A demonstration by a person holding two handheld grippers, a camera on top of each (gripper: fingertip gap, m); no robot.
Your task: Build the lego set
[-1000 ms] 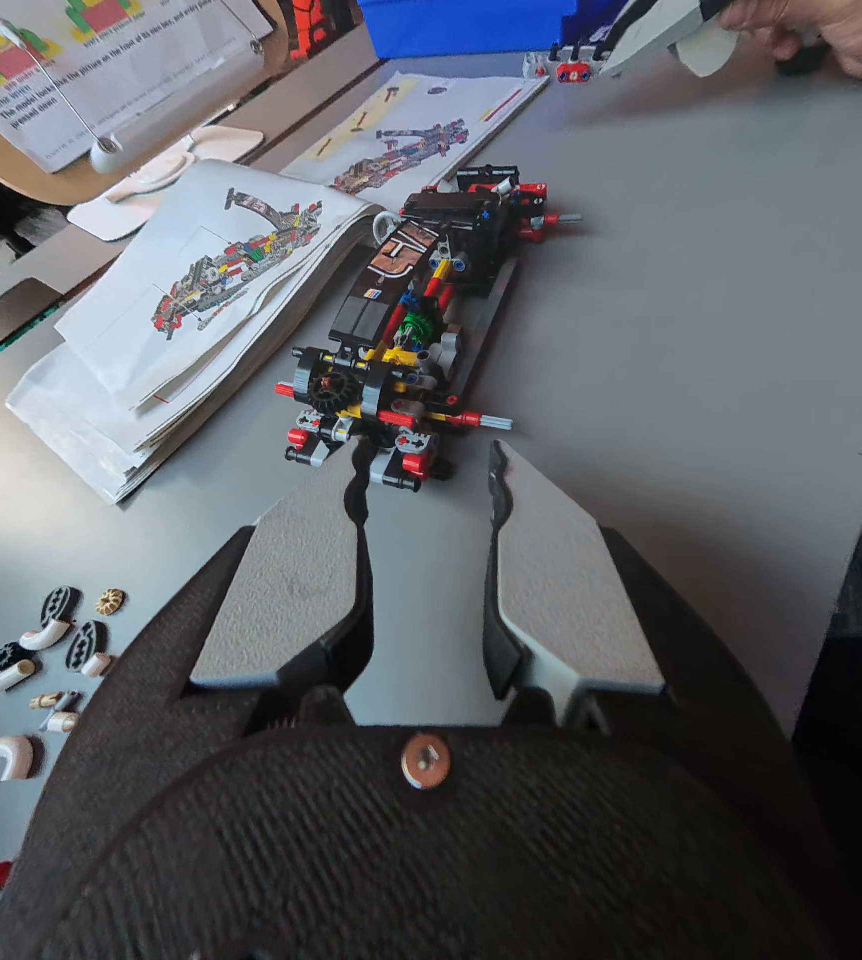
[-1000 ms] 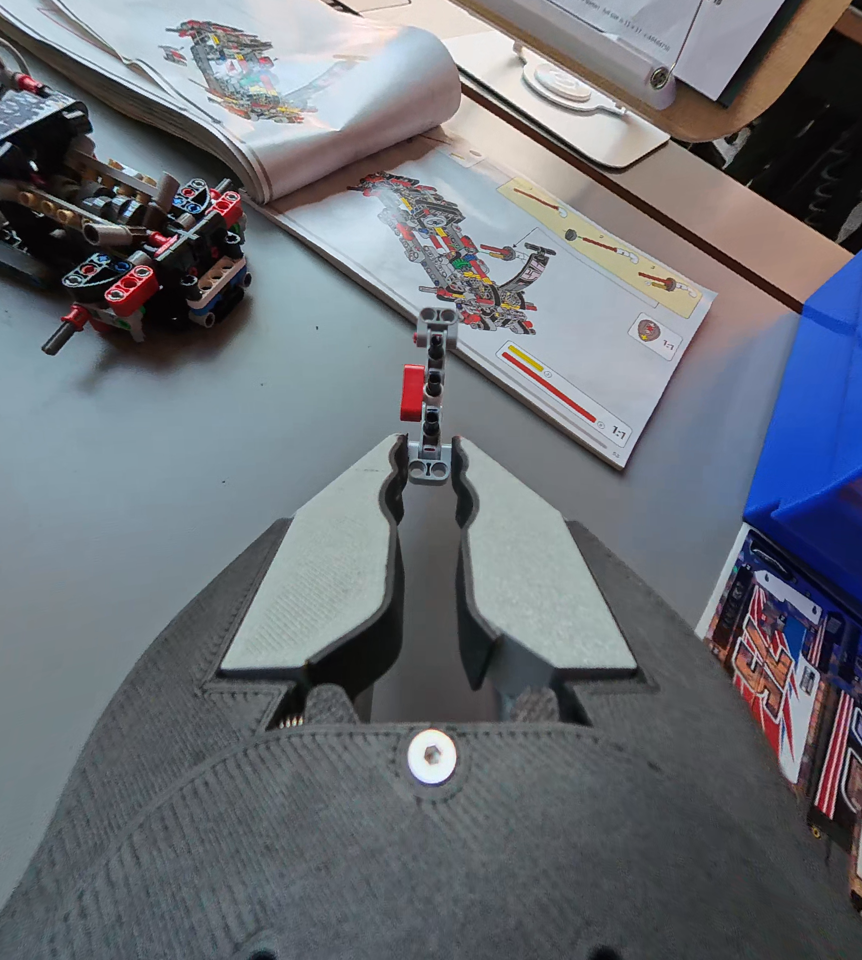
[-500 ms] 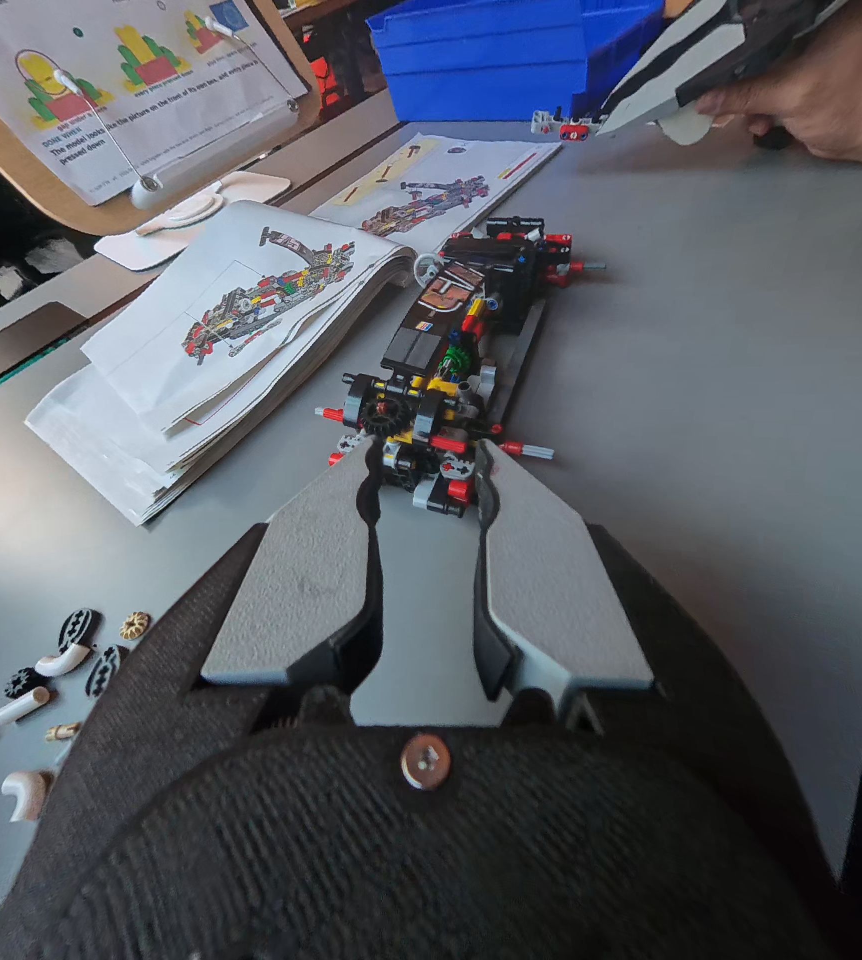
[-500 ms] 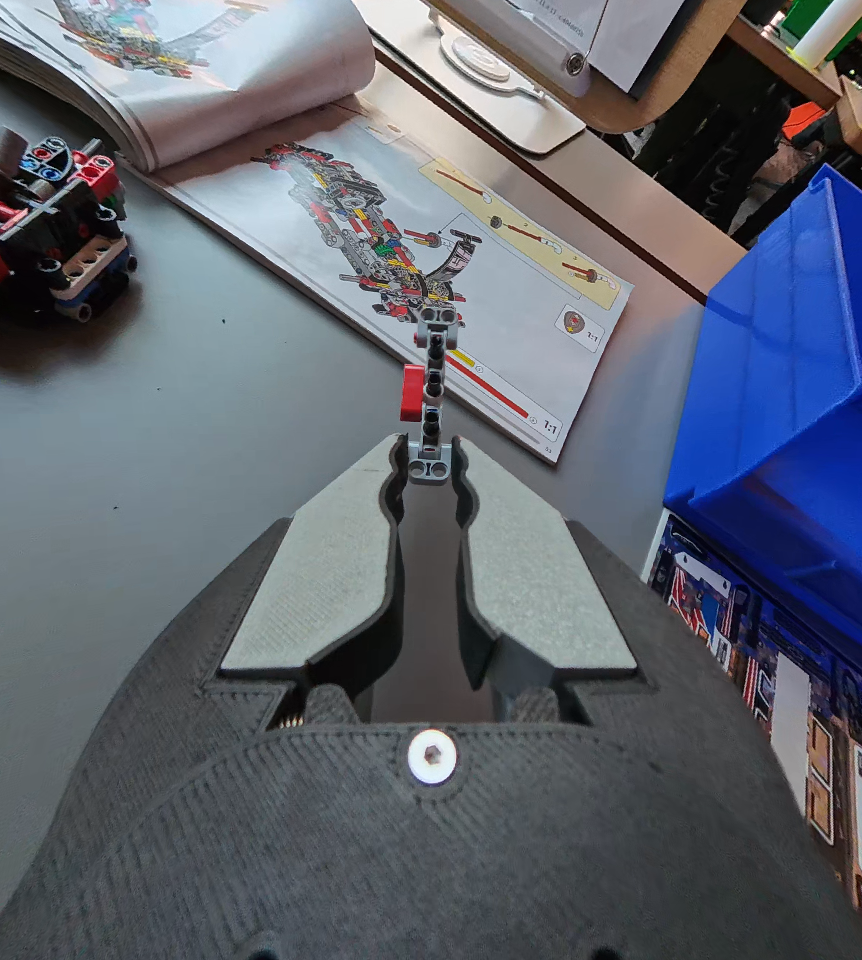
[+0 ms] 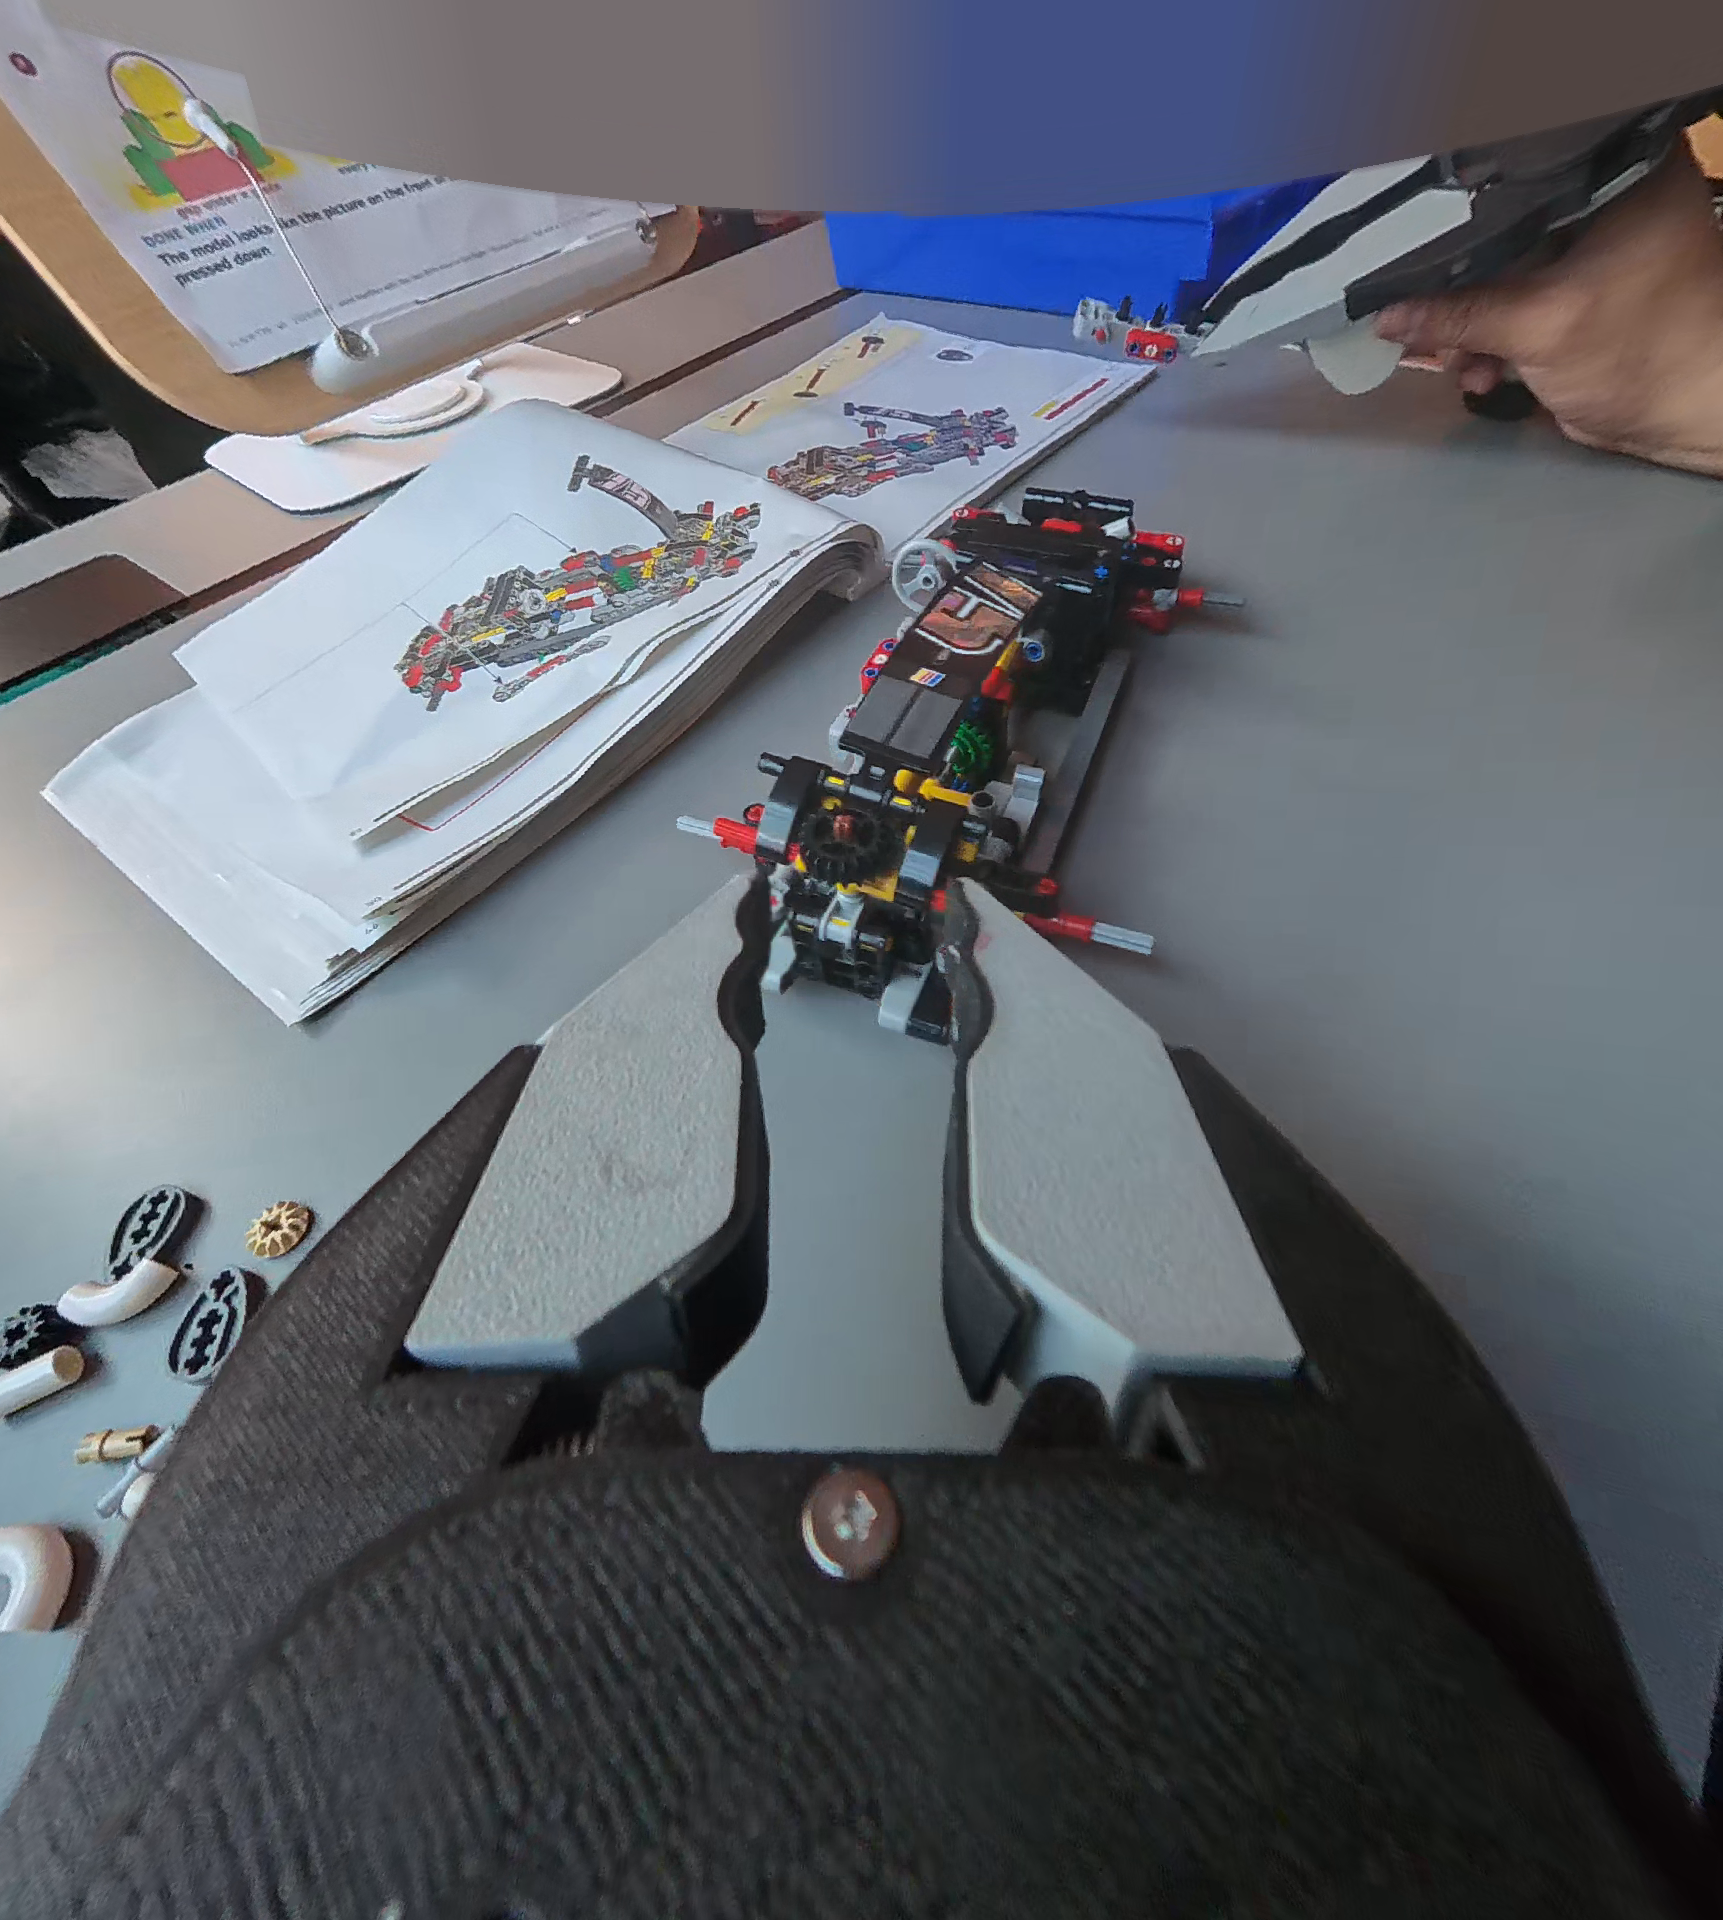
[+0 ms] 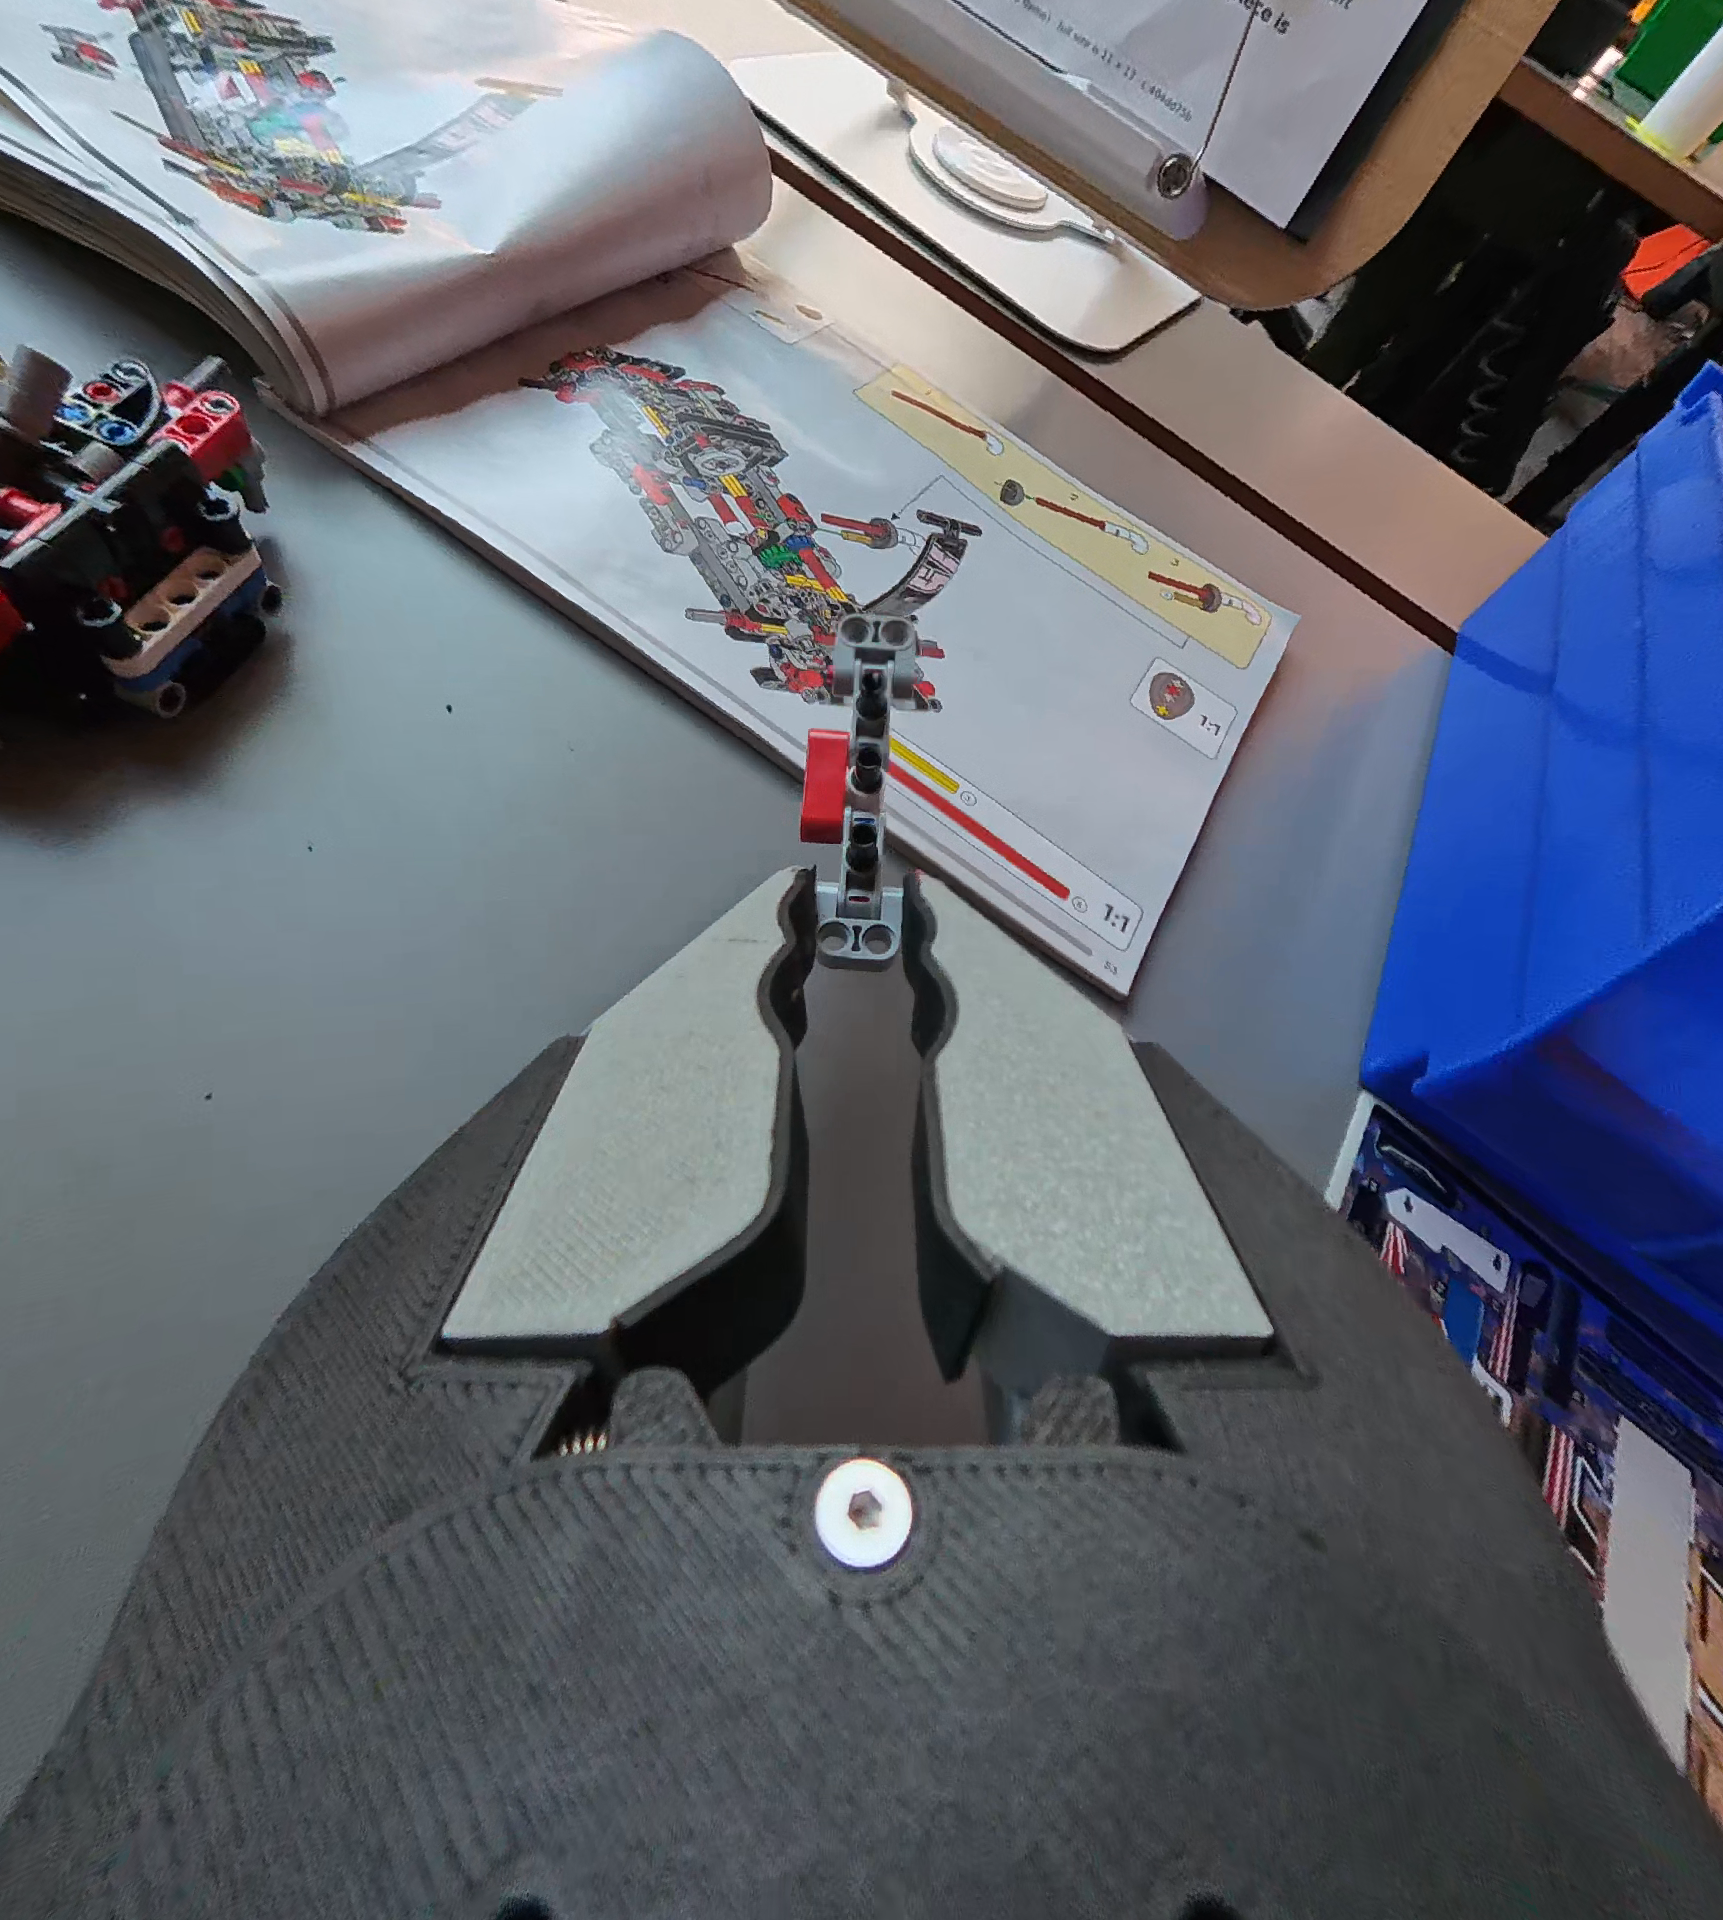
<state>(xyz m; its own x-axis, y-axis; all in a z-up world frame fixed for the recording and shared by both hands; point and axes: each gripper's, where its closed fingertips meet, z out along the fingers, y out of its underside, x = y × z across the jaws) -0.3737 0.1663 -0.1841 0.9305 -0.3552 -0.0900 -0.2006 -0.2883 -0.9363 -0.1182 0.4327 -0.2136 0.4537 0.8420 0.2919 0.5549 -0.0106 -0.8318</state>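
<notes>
Lying lengthwise straight ahead of the left hand-held gripper, the long black, red and yellow brick-built car chassis rests on the grey bench, its near end pinched between the fingers. The right hand-held gripper, well beyond the chassis's far end, clamps a slim grey-and-red pin-studded beam assembly above the open instruction booklet.

- Your brick car model is mostly black, with red, yellow and grey parts and one green gear.
- The small assembly in your right gripper is light grey with black pins and one red piece.
- The table is plain grey.
- The bin is bright blue.
- The booklet has white pages with colourful drawings.
</notes>
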